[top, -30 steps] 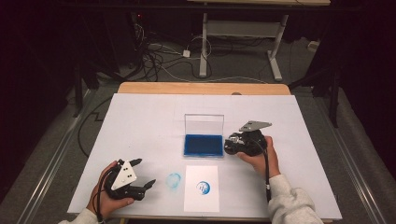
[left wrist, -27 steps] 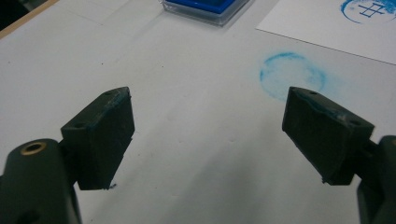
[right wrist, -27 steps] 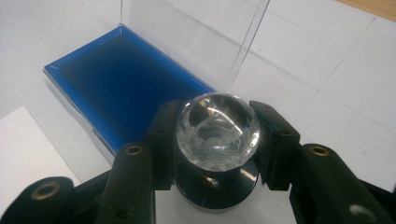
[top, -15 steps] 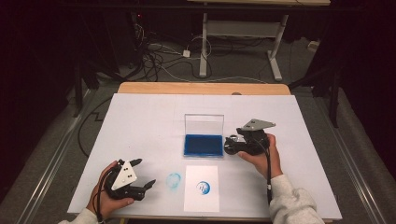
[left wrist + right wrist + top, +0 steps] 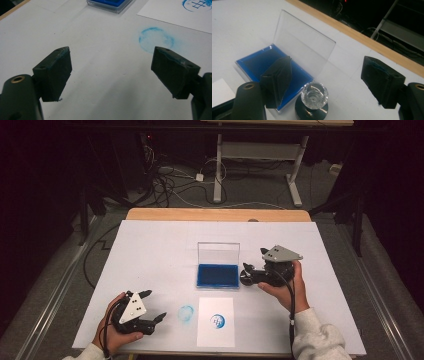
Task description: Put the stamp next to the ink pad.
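One blue stamped emblem on paper (image 5: 216,321), unreadable, ink pad (image 5: 218,275) behind

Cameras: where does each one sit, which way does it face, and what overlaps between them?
High view: above the person's side, looking forward and down; both hands with left gripper and right gripper.
Left gripper view: along its open jaws at the blue ring smudge.
Right gripper view: along its open jaws at the stamp.
Shared: the ink pad.
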